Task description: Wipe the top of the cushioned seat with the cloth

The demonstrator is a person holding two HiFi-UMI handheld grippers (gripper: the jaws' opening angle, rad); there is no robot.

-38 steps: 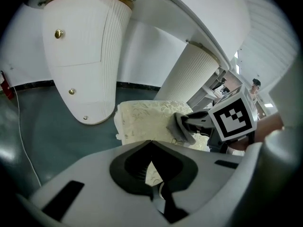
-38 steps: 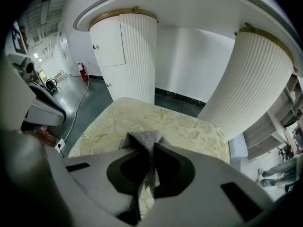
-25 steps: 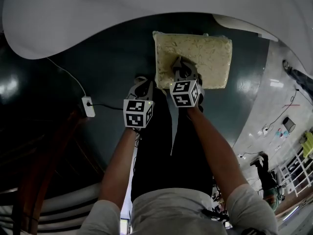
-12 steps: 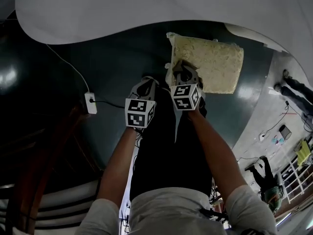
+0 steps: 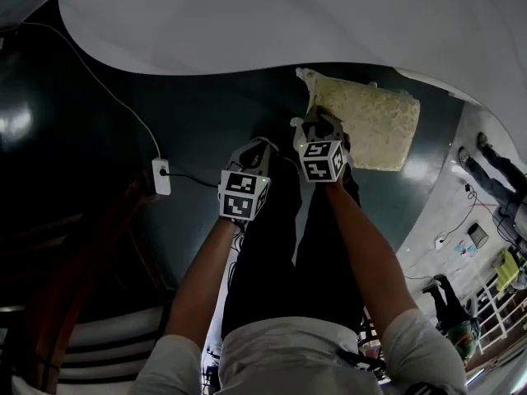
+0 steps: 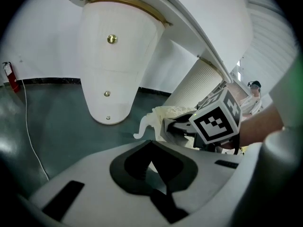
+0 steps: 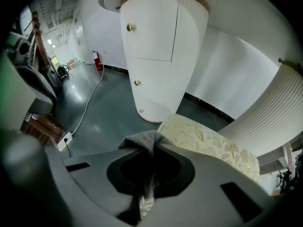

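cloth (image 7: 142, 138) sits pinched between the jaws of the right gripper (image 5: 315, 123), at the near left corner of the cushioned seat (image 5: 375, 126). left gripper (image 5: 260, 146) hangs just beside, jaws together on nothing. wiping seems barely begun; most of the top looks left to do.

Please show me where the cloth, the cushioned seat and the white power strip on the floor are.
cloth (image 7: 139, 140): right gripper view, on the bunched grey fold.
cushioned seat (image 5: 375, 122): head view, middle of its patterned top.
power strip (image 5: 160, 176): head view, middle of its white body.
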